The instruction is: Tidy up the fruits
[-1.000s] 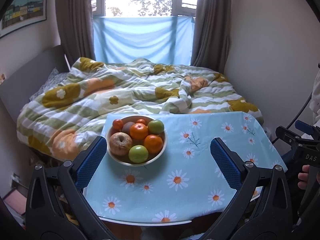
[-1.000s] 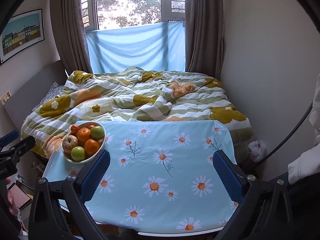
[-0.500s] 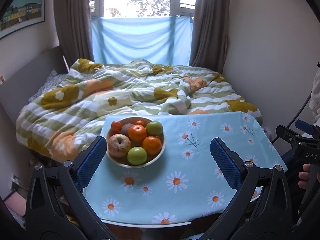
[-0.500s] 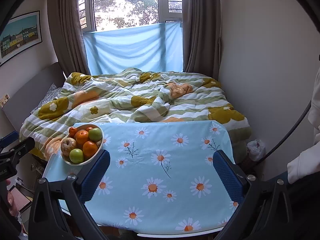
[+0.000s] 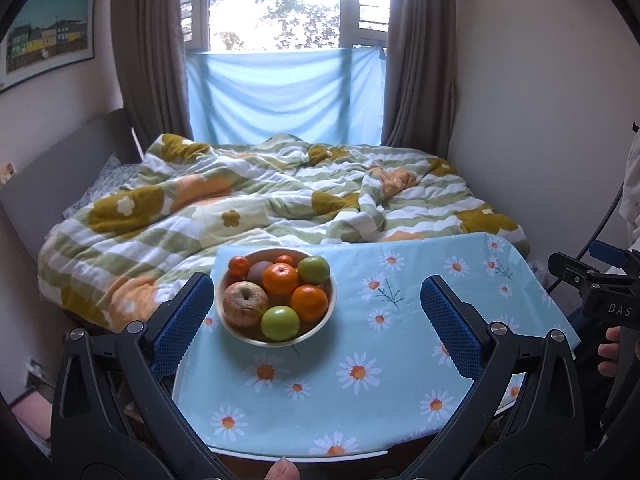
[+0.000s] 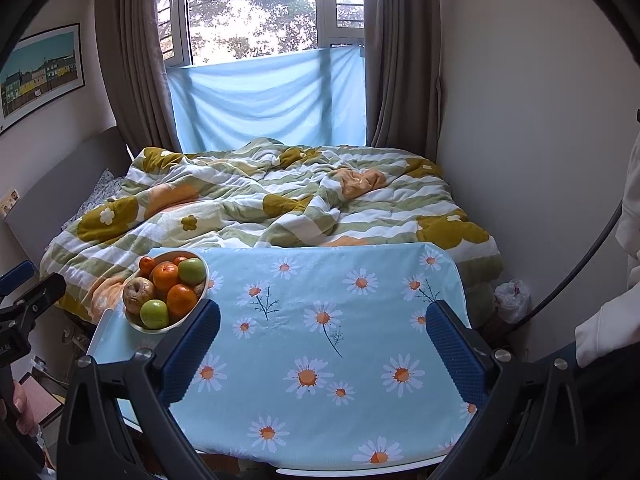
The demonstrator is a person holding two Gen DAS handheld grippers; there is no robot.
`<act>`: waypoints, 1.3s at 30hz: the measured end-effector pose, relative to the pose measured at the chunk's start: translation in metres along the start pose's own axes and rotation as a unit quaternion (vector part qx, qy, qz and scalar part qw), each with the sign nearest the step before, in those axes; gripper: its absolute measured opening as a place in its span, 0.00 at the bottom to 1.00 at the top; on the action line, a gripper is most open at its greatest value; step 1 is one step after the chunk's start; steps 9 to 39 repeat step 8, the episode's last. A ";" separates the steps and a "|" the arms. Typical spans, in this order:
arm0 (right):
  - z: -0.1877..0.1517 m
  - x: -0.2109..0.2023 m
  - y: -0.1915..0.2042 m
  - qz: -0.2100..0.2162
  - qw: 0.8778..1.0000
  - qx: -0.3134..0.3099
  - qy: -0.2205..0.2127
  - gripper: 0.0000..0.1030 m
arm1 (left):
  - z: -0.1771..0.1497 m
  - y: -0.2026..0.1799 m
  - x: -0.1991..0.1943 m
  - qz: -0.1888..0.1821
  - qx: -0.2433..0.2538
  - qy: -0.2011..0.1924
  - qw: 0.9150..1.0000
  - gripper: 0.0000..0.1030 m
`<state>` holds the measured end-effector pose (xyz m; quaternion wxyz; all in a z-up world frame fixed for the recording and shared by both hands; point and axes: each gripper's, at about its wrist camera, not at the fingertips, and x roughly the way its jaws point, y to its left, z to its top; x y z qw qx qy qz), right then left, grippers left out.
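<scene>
- Left wrist view showed the table (image 5: 400, 412), draped in a pale blue daisy cloth, filling the foreground with the bed (image 5: 280, 196) beyond it — every place below is given from the bowl.
- Bowl (image 5: 325, 320): a pale round dish at the table's far left corner, heaped with fruit; nothing else stood on the cloth, which ran bare to the bowl's right.
- Left gripper (image 5: 316, 316): jaws spread wide and empty, hovering short of the bowl on the near side, its left pad just beside the bowl's left rim and its right pad well apart to the right. The bowl lay ahead and slightly left of the midline.
- Right gripper (image 6: 322, 344): also wide apart and empty, aimed at bare cloth to the bowl's right; in its view the bowl (image 6: 202, 292) sat off beyond the left pad.
- Fruit, within the bowl: a brownish apple (image 5: 245, 303) at the near left, a green apple (image 5: 280, 322) at the near edge, oranges (image 5: 309, 302) in the middle, another green fruit (image 5: 314, 269) at the far right.
- Judgement: the left gripper was the nearer tool — a short reach forward with a small leftward correction should bring the near-edge fruit between its pads.
</scene>
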<state>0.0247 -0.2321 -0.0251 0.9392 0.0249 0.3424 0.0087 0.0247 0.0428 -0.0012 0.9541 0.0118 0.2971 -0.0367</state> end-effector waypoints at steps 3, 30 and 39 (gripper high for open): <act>0.001 0.000 -0.001 0.000 1.000 0.001 0.000 0.99 | -0.001 0.000 -0.001 0.006 0.006 -0.006 1.000 1.00; 0.003 0.002 -0.002 0.000 1.000 0.003 0.003 0.99 | -0.003 0.006 0.002 0.004 0.000 0.002 1.000 1.00; 0.003 0.002 -0.002 0.000 1.000 0.003 0.003 0.99 | -0.003 0.006 0.002 0.004 0.000 0.002 1.000 1.00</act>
